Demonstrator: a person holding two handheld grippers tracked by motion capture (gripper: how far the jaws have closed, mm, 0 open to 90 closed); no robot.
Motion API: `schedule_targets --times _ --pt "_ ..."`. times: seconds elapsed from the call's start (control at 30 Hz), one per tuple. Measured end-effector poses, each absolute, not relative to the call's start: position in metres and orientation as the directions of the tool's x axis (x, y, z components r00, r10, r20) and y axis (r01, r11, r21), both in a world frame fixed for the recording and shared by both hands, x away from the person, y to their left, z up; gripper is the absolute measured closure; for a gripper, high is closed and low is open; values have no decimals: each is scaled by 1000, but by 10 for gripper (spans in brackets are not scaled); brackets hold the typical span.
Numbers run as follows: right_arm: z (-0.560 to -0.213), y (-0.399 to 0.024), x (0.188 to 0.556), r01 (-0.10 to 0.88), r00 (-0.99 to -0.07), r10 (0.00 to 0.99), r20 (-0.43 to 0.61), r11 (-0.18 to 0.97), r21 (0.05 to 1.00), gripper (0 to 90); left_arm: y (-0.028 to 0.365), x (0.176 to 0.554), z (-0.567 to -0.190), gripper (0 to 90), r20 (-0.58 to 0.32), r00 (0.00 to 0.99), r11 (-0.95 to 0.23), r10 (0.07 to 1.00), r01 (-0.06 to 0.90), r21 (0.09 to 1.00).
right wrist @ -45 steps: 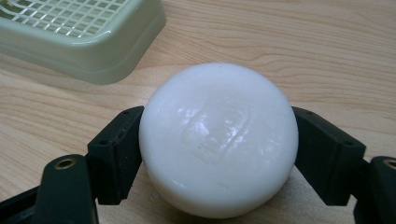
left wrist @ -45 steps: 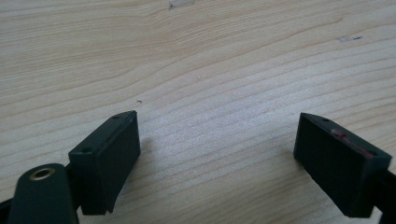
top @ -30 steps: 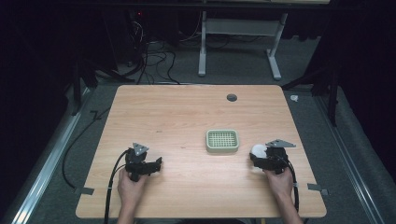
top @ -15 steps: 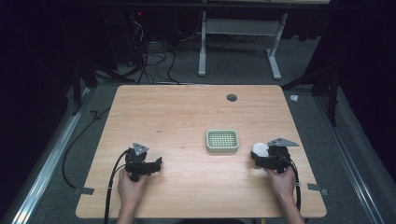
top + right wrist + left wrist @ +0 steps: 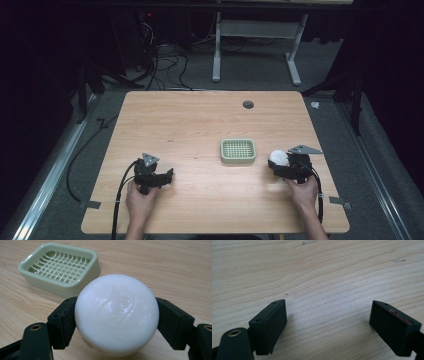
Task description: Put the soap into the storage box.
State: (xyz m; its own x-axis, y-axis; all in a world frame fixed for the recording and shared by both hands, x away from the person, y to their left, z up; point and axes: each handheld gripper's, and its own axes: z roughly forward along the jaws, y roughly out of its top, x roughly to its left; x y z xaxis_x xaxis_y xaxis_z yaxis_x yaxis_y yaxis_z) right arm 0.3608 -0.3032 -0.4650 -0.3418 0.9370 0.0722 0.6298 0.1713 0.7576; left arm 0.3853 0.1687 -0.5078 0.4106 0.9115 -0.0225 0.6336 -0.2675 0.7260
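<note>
A round white bar of soap (image 5: 116, 313) sits clamped between the jaws of my right gripper (image 5: 280, 162), which is shut on it just right of a pale green soap dish (image 5: 238, 150). In the right gripper view the soap dish (image 5: 60, 268) lies beyond the soap at upper left, its slatted grid bare. The soap (image 5: 278, 158) is held slightly above the table. My left gripper (image 5: 167, 176) rests low over the table at the front left, open, with only bare wood between its black fingers (image 5: 270, 325).
The wooden table (image 5: 200, 125) has a dark round grommet hole (image 5: 248, 104) near its far edge. Cables trail from both grippers toward the front edge. Beyond the table stand a desk frame and floor cables in the dark.
My right gripper with the soap has shifted slightly left, toward the soap dish. The left gripper has stayed still.
</note>
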Motion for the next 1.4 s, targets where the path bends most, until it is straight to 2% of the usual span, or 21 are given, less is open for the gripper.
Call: schedule_targets --times 0.63,1.4 --pt "-449 -297 365 623 -358 929 92 164 765 247 169 385 -508 150 -23 410 -267 912 634 726" --pt "-430 -269 383 585 -444 892 87 215 782 247 169 385 -508 150 -22 411 -268 911 634 726"
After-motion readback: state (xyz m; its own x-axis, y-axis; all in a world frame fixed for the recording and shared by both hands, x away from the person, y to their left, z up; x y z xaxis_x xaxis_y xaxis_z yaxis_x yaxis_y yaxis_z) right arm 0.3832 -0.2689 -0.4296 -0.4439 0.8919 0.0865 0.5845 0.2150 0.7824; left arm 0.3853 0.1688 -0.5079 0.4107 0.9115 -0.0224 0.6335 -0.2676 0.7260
